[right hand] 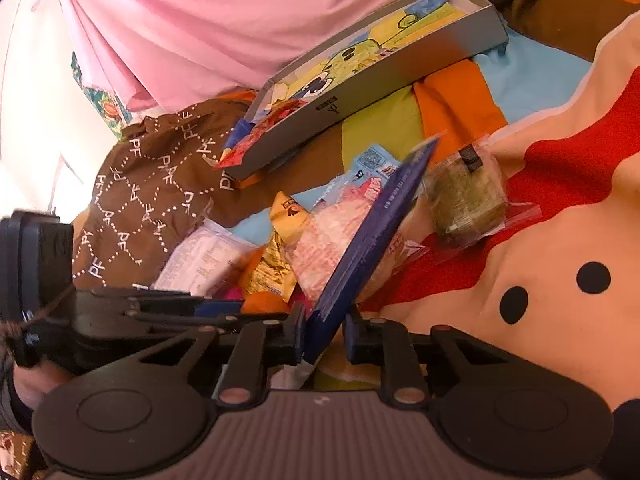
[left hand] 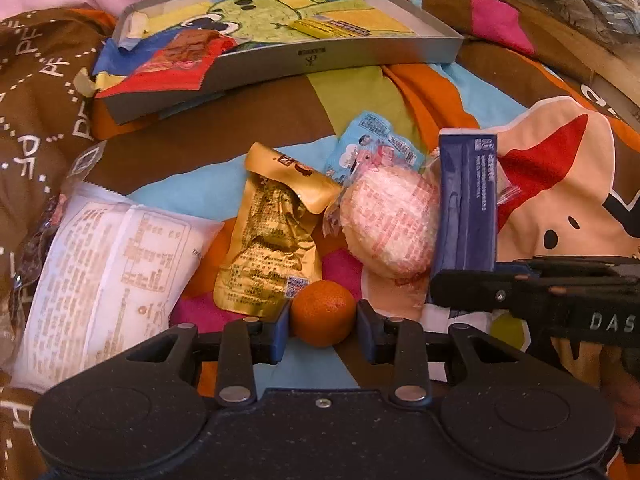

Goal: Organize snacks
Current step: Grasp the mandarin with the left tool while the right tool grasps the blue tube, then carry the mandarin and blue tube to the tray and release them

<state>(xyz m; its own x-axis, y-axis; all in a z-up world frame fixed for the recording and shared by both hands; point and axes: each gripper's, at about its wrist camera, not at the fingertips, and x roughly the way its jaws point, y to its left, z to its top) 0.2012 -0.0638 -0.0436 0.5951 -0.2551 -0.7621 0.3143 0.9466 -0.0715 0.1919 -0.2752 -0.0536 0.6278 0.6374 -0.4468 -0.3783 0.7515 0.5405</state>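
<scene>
Centrally, in the left wrist view, the left gripper [left hand: 323,326] brackets a small orange [left hand: 323,313] lying on the patterned bedspread [left hand: 260,108]; its blue pads sit just beside the fruit on either side, and whether they press it cannot be told. The right gripper [right hand: 325,332] is clenched on the lower end of a dark blue carton [right hand: 372,224], which stands tilted above the pile; the white print on the carton's side is too small to read. In the left wrist view the same carton [left hand: 466,200] rises upright at the right, with the right gripper's black body below it bearing the letters "DAS".

Brown parts of the bedspread carry a repeated white "PF" in a dotted lattice. A shallow grey box [left hand: 332,60] lies at the far side, a small dark mark on its front wall, unreadable. Inside it are a cartoon-printed lining, a yellow packet [left hand: 320,29] and a red snack wrapper [left hand: 176,65] that overhangs the near wall.

Loose snacks lie between box and grippers: a white packet [left hand: 104,264] with dense unreadable print, a gold foil pouch [left hand: 272,232], a round pink-printed cake [left hand: 390,220] in clear wrap, and a light blue packet [left hand: 372,140] behind it. A green-brown block [right hand: 464,200] in clear wrap lies just right of the carton, seen from the right wrist.
</scene>
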